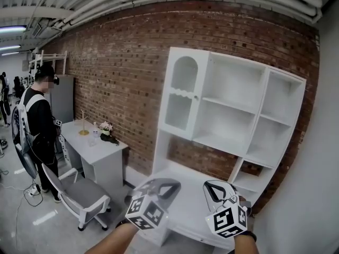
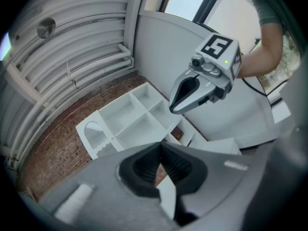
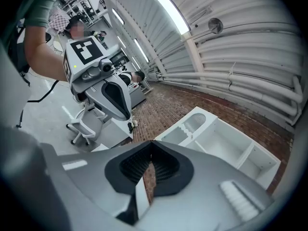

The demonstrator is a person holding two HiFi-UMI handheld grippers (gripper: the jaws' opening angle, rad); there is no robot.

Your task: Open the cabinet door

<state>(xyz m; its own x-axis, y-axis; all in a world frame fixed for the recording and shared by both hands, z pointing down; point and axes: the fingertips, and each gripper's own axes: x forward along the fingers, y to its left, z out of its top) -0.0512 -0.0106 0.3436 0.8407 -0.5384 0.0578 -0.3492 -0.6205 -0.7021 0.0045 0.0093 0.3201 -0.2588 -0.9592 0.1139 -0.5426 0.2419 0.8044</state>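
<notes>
Red brick wall (image 1: pixel 122 62) and pale ceiling pipes stand behind a white shelf unit (image 1: pixel 238 110). The left hand-held gripper (image 1: pixel 163 184) has its jaws pressed together with nothing between them. The right hand-held gripper (image 1: pixel 213 188) is closed and empty in the same way. Both are low over the white worktop (image 1: pixel 185 208), well apart from the shelves.

The cabinet door (image 1: pixel 183 97) closes the upper left compartment. It is a flat painted panel with an arched opening above and a scalloped edge lower down. It seems stiff and rather light, probably painted board, and the smooth paint may be slippery. A small knob (image 1: pixel 196 97) sits at its right edge, so I judge the hinges are on the left. The knob is the best place to take hold, and the jaws must open first.
</notes>
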